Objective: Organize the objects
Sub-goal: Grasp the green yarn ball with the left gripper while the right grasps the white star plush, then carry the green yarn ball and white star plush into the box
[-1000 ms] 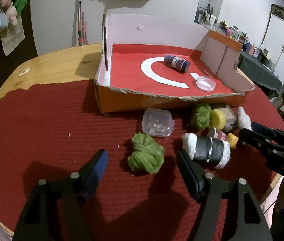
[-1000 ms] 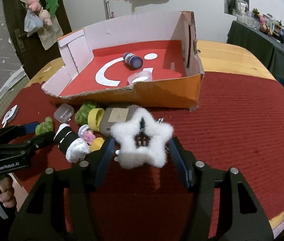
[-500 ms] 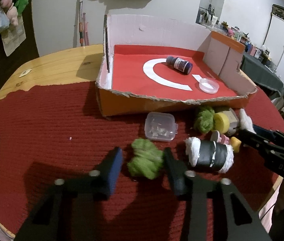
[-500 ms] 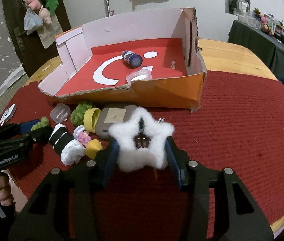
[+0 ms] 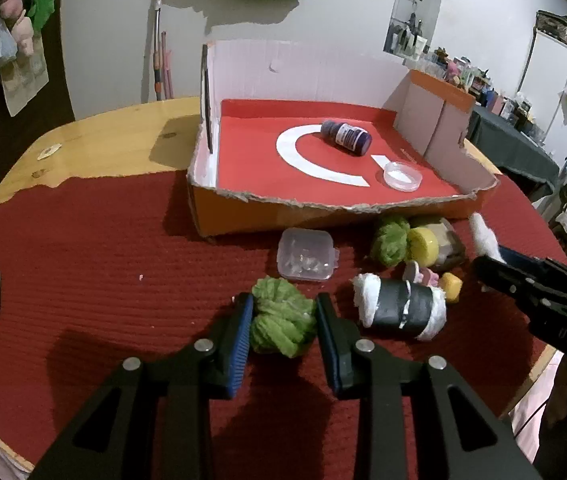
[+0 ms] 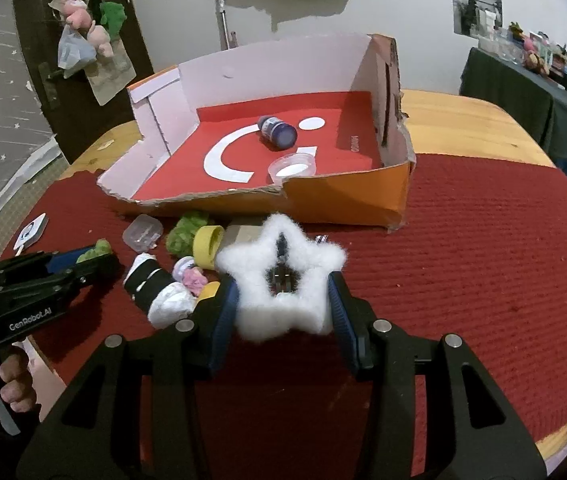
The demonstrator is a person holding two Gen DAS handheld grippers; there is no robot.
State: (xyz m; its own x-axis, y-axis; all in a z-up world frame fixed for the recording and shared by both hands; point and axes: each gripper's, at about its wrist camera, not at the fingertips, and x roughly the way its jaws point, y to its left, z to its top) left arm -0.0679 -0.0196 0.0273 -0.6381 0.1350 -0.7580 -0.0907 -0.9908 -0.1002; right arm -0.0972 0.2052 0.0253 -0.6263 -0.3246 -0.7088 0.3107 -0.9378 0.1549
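Left wrist: left tongs (image 5: pixel 283 320) squeeze one green pom-pom (image 5: pixel 281 322); right tongs (image 6: pixel 283 300) clamp one white star (image 6: pixel 281 280).

**A:** so what are the hands doing rn?

**B:** left gripper (image 5: pixel 283 320) is angled down at the bench, its jaws just closed in and the fingers (image 5: pixel 241 330) are pressing both sides of the green yarn ball (image 5: pixel 281 322). Bare hand (image 6: pixel 13 390) wrapped round its handle.

**A:** and the other one?

**B:** right gripper (image 6: pixel 283 300), same downward tilt, jaws closing too, fingers (image 6: pixel 225 312) squeezing the fluffy white star (image 6: pixel 255 280) from both sides.
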